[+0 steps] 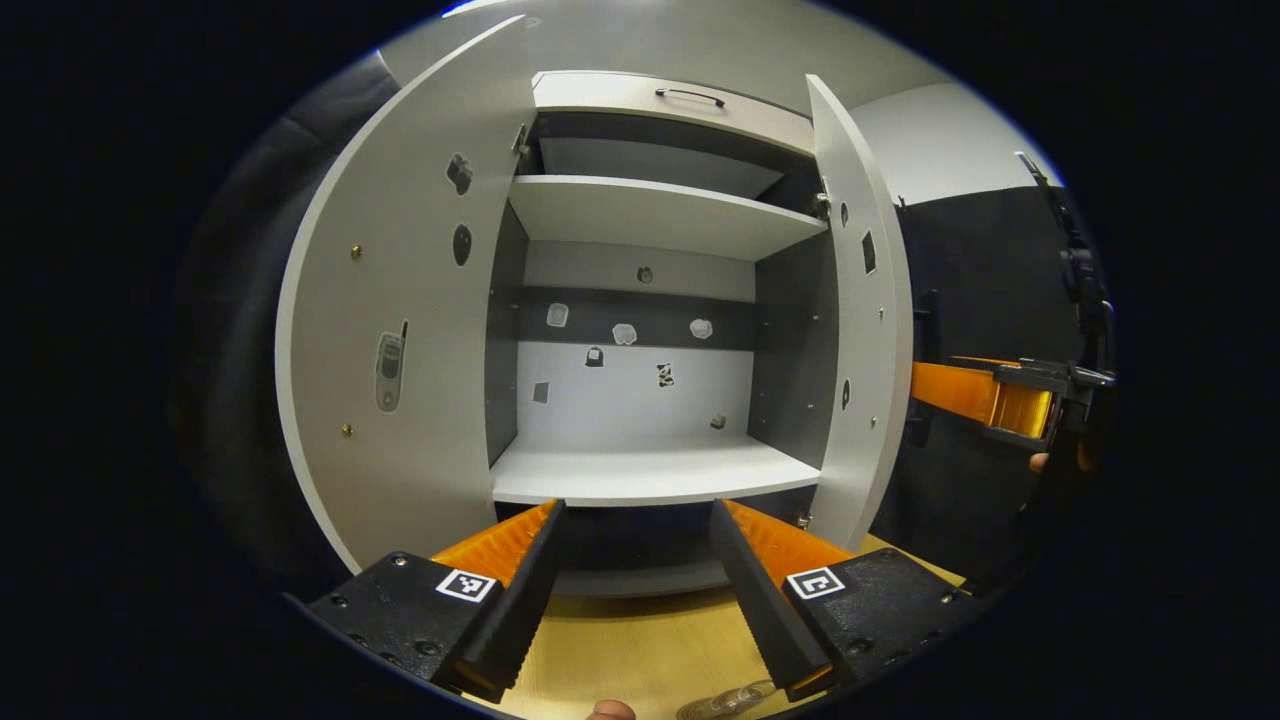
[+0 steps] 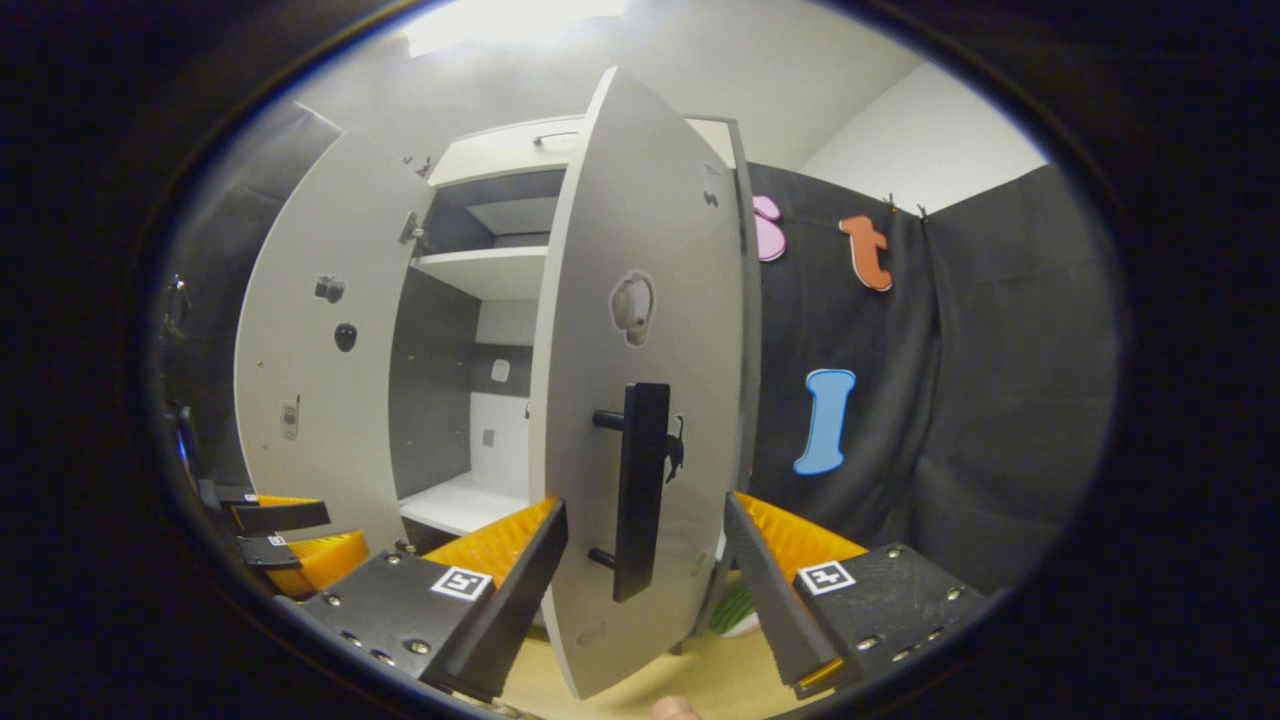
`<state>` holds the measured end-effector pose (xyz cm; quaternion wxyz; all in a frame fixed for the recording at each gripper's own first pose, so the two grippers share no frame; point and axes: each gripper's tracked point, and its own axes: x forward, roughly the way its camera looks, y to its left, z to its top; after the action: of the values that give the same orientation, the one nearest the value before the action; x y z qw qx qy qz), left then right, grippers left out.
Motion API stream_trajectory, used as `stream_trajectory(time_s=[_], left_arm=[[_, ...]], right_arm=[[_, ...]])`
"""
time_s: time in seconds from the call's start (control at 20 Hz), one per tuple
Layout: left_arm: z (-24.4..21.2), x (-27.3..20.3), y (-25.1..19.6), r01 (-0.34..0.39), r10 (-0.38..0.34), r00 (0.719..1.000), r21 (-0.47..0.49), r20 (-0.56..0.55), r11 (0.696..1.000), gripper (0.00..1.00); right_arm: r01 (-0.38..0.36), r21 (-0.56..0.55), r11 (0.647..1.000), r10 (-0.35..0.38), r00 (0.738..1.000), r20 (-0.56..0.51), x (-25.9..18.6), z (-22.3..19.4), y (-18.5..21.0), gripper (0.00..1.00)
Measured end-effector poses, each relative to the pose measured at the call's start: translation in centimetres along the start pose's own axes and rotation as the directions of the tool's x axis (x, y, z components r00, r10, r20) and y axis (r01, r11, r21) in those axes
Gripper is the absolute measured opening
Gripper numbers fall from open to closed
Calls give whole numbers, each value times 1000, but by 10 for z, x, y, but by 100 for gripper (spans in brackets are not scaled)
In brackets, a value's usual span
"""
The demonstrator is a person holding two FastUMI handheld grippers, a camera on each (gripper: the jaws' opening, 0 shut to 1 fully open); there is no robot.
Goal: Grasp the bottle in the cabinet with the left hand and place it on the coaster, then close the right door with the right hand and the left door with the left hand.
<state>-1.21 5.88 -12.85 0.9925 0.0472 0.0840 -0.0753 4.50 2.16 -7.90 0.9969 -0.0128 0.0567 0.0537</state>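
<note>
The grey cabinet (image 1: 650, 470) stands with both doors swung wide, and its shelves are bare. My left gripper (image 1: 638, 508) is open in front of the lower shelf, nothing between its fingers. A clear glassy object (image 1: 725, 700), perhaps the bottle, peeks in at the bottom edge on the wooden table. In the right gripper view the right door (image 2: 650, 250) stands edge-on just ahead. Its black handle (image 2: 640, 480) sits between the fingers of my open right gripper (image 2: 645, 503). The right gripper (image 1: 1010, 400) also appears outside the right door (image 1: 860, 330).
The left door (image 1: 400, 320) hangs open at the left. A drawer with a dark handle (image 1: 690, 95) tops the cabinet. A small green and white object (image 2: 735, 612) lies on the table behind the right door. The left gripper (image 2: 275, 545) is low left. Black cloth backs the right side.
</note>
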Motion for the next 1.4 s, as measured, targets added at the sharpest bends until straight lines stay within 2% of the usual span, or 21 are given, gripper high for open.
stream_trajectory(time_s=[0.3, 0.35, 0.45, 0.75, 1.0, 1.4], left_arm=[[3, 0, 10, -22, 22, 1000, -5, 9, 1000, 90], [5, 0, 12, -29, 30, 999, -4, 12, 1000, 91], [7, -1, 19, -49, 49, 999, -3, 20, 999, 90], [19, -21, 45, -145, 145, 988, -7, 46, 989, 90], [23, -53, 77, -250, 251, 967, -22, 47, 968, 90], [30, -103, 126, -414, 416, 908, -41, 55, 909, 88]], right_arm=[[-32, -12, 999, 32, 999, 3, 7, 2, 17, 95], [-32, -12, 999, 32, 999, 5, 7, 3, 17, 93], [-32, -10, 999, 32, 999, 11, 8, 6, 16, 96], [-22, -12, 1000, 22, 999, 32, 9, 16, 6, 96], [-28, -3, 1000, 28, 999, 28, 11, 15, 0, 96], [-63, 1, 998, 63, 998, 20, 9, 11, 4, 96]])
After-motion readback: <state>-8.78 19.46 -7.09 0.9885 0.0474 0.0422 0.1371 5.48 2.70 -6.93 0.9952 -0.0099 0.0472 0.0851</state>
